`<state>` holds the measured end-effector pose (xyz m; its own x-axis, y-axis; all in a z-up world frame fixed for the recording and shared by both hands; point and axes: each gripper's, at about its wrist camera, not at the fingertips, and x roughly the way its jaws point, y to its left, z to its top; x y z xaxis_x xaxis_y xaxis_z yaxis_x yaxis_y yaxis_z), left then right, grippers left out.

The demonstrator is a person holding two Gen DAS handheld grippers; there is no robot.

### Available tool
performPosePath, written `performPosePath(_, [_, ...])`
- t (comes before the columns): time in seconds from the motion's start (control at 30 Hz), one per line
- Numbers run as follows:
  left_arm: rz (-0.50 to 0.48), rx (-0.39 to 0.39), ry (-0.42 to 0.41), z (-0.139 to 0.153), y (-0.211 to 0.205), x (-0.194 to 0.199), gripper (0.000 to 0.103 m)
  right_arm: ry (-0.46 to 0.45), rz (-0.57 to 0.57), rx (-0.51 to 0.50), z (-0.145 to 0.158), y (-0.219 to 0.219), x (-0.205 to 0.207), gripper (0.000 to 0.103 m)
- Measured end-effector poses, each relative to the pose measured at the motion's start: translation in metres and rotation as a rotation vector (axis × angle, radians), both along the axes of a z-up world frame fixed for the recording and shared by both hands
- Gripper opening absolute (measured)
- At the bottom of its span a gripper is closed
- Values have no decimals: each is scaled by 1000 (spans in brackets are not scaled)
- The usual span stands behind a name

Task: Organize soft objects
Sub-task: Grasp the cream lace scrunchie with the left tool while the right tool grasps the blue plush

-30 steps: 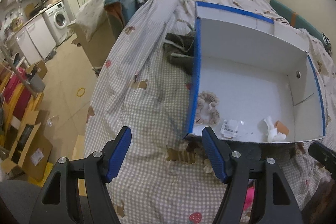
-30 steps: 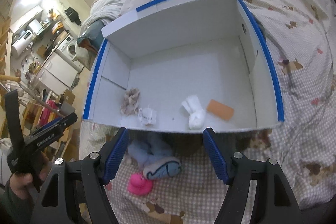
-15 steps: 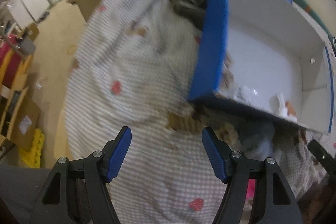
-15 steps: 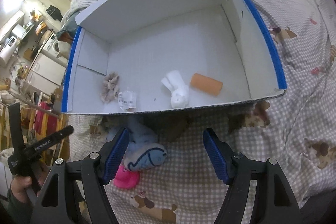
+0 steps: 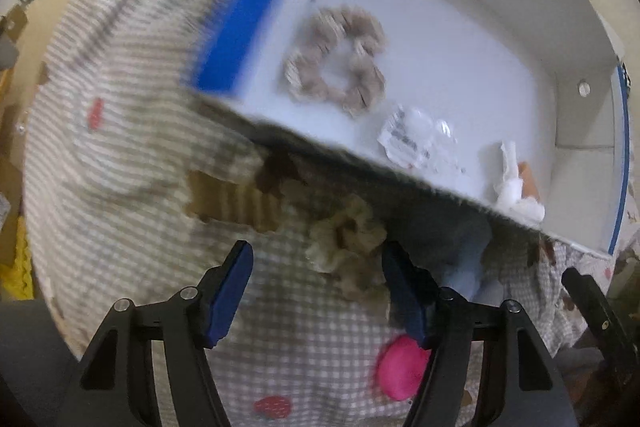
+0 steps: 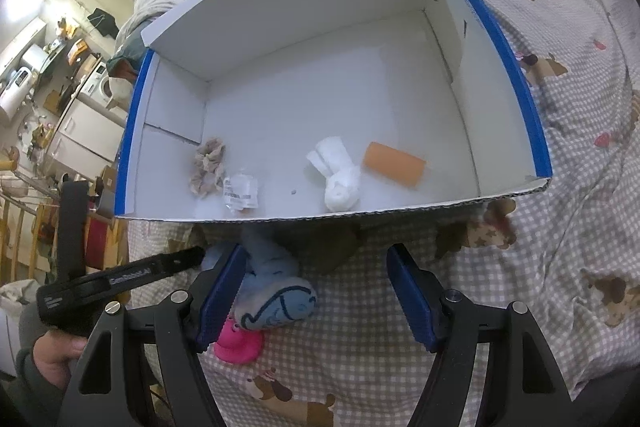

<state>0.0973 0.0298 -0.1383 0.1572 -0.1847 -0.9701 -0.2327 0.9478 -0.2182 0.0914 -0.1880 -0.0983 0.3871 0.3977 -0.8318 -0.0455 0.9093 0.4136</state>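
Observation:
A white box with blue edges [image 6: 536, 163] [image 5: 256, 11] lies on the checked bedspread. Inside it are a beige scrunchie [image 5: 336, 63] [image 6: 208, 167], a small clear packet [image 5: 416, 139] [image 6: 240, 193], a white cloth bundle [image 6: 338, 179] [image 5: 516, 195] and an orange roll [image 6: 394, 165]. My left gripper [image 5: 316, 291] is open, close above a second beige scrunchie [image 5: 348, 247] on the bed before the box. My right gripper [image 6: 316, 299] is open; a blue soft toy [image 6: 276, 295] lies by its left finger, a pink toy [image 6: 238, 345] [image 5: 400, 371] below it.
The left gripper's handle and the hand holding it [image 6: 80, 283] show at the left of the right wrist view. The bedspread [image 6: 580, 187] spreads around the box. The floor, a washing machine [image 6: 106, 87] and cupboards lie off the bed's left side.
My left gripper has swung down and right toward the box's front corner, over the scrunchie on the bed. My right gripper has dropped slightly toward the blue toy. Both stay open.

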Motion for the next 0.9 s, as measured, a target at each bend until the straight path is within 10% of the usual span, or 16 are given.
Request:
performPosePath(0.13, [-53, 10, 6, -6, -13, 0, 50, -2, 3, -6, 0, 2, 0, 77])
performPosePath(0.2, [-71, 11, 9, -7, -16, 0, 18, -1, 8, -10, -1, 4, 1, 77])
performPosePath(0.27, [-75, 20, 10, -7, -16, 0, 10, 2, 14, -12, -2, 5, 2, 77])
performPosePath(0.9, [8, 158, -160, 53, 31, -28, 9, 75, 109, 76, -21, 40, 14, 77])
